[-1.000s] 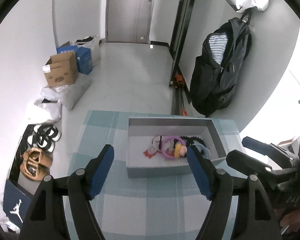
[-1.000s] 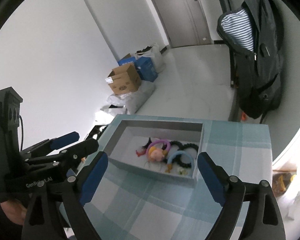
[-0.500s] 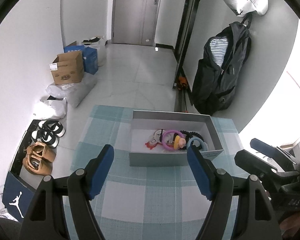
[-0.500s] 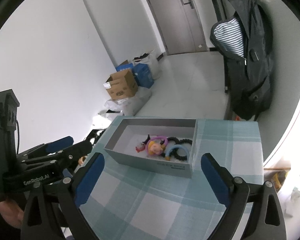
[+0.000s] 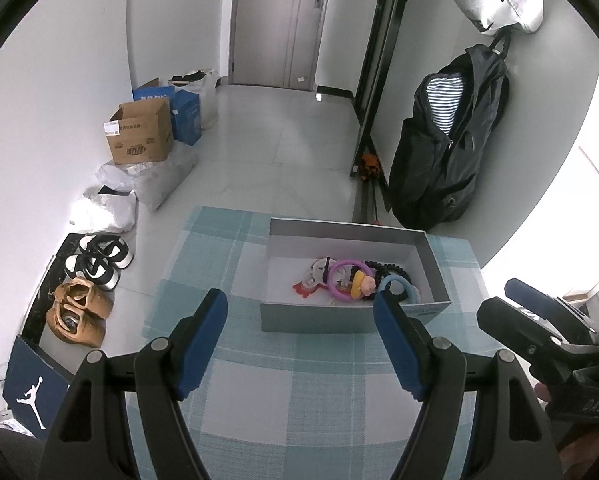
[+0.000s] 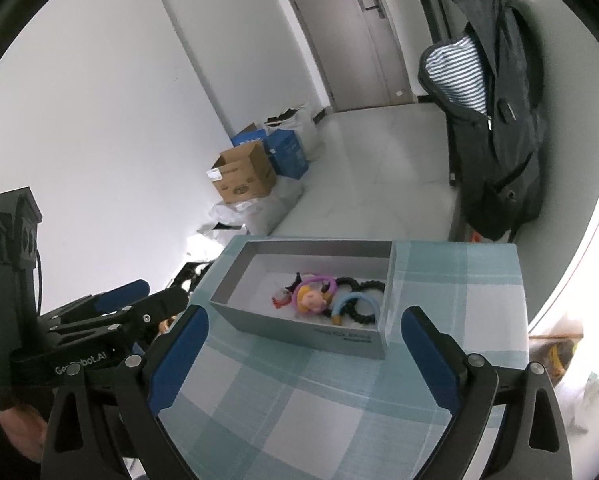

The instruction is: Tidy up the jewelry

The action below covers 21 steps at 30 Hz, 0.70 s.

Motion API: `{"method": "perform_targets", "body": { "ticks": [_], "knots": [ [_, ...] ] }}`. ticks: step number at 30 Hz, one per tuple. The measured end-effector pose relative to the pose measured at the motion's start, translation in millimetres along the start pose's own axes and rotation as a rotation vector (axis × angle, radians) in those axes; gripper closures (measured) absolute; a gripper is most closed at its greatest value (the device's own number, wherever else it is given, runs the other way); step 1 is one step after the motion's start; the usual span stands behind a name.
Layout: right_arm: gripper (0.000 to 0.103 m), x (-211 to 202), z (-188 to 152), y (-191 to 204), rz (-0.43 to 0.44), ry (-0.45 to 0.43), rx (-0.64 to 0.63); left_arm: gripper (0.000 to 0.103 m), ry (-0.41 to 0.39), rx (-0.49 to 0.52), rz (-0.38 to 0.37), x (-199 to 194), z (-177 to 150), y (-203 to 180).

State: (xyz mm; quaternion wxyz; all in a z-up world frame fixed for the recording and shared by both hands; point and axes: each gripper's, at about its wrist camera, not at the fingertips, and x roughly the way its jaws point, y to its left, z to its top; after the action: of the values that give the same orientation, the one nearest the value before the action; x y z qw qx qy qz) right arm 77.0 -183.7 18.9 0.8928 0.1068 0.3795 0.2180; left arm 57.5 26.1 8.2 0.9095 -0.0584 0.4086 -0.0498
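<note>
The tabletop [image 5: 259,400], covered in a blue-and-white check cloth, carries a grey open box [image 5: 339,322] toward its far edge. All the jewelry lies inside that box, bunched toward its right half: a pink ring [image 5: 335,276], a light blue ring [image 5: 409,288], a black beaded bracelet [image 5: 393,268], a small doll-head charm [image 5: 365,282] and a little red piece [image 5: 301,288] at the left of the bunch.

The left gripper [image 5: 299,336] hovers over the tabletop on the near side of the box, its jaws spread wide and holding nothing; the box's front wall sits between and beyond its blue tips, not touched. The right gripper [image 6: 301,356] hangs likewise on the near side of the box, jaws wide and holding nothing, with the box and its jewelry ahead between the tips, apart from them.
</note>
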Motion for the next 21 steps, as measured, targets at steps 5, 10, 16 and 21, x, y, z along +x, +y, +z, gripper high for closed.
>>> {"method": "perform_targets", "body": {
  "ticks": [5, 10, 16, 21],
  "knots": [
    [0.005, -1.6, -0.1, -3.0, -0.001, -0.006, 0.009, 0.031, 0.007, 0.003, -0.005, 1.1, 0.6, -1.2],
    [0.005, -2.0, 0.9, -4.5, 0.003, -0.006, 0.020, 0.031, 0.006, 0.001, -0.005, 1.3, 0.7, -1.4],
    [0.005, -0.8, 0.2, -2.8, 0.006, -0.003, 0.014, 0.031, 0.014, -0.005, -0.006, 2.2, 1.2, -1.6],
    [0.005, -1.2, -0.6, -1.6, 0.007, -0.003, 0.010, 0.031, 0.018, -0.009, -0.016, 1.6, 1.1, -1.8]
  ]
}}
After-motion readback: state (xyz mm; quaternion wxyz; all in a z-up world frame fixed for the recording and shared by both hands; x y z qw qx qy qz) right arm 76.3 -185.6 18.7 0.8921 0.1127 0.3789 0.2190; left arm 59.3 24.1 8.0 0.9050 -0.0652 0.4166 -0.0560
